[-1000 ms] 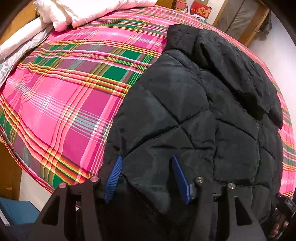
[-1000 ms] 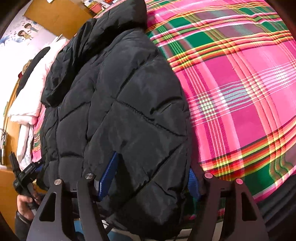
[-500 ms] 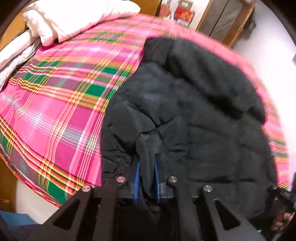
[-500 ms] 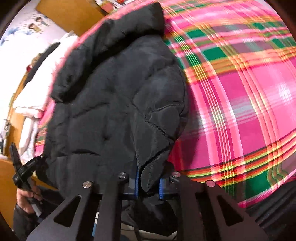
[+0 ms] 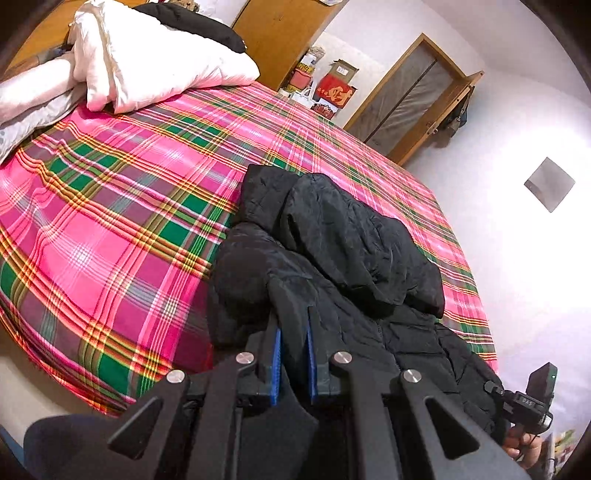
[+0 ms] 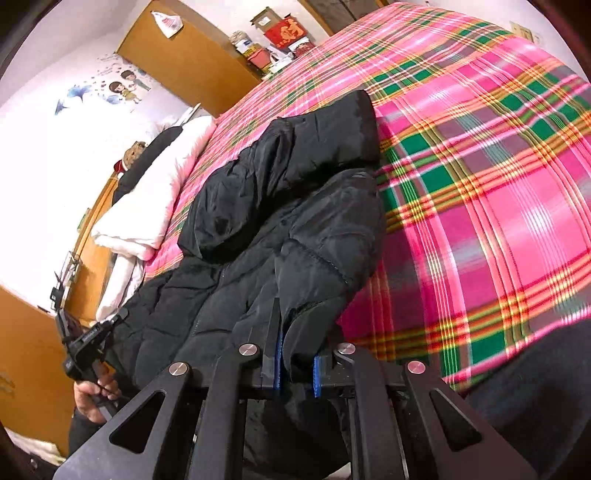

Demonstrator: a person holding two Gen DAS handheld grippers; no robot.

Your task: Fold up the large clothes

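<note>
A black quilted puffer jacket (image 5: 343, 251) lies on the pink plaid bed (image 5: 110, 229), its hood away from me. My left gripper (image 5: 293, 332) is shut on the jacket's near hem at one corner and holds it lifted. My right gripper (image 6: 295, 343) is shut on the hem at the other corner of the jacket (image 6: 280, 206), also raised off the bed (image 6: 498, 184). The pinched fabric hides the blue pads' tips. Each view shows the other gripper at its edge: the right one (image 5: 532, 398) and the left one (image 6: 85, 339).
A white duvet and pillows (image 5: 147, 66) are piled at the head of the bed. Wooden wardrobes (image 5: 280, 33), boxes (image 5: 332, 88) and a door (image 5: 406, 96) stand beyond the far side. The bed's near edge drops to the floor (image 5: 22, 384).
Both grippers closed on the jacket's near hem and lifted it. The lower part of the jacket has bunched and risen off the bed, and the views tilted up towards the room.
</note>
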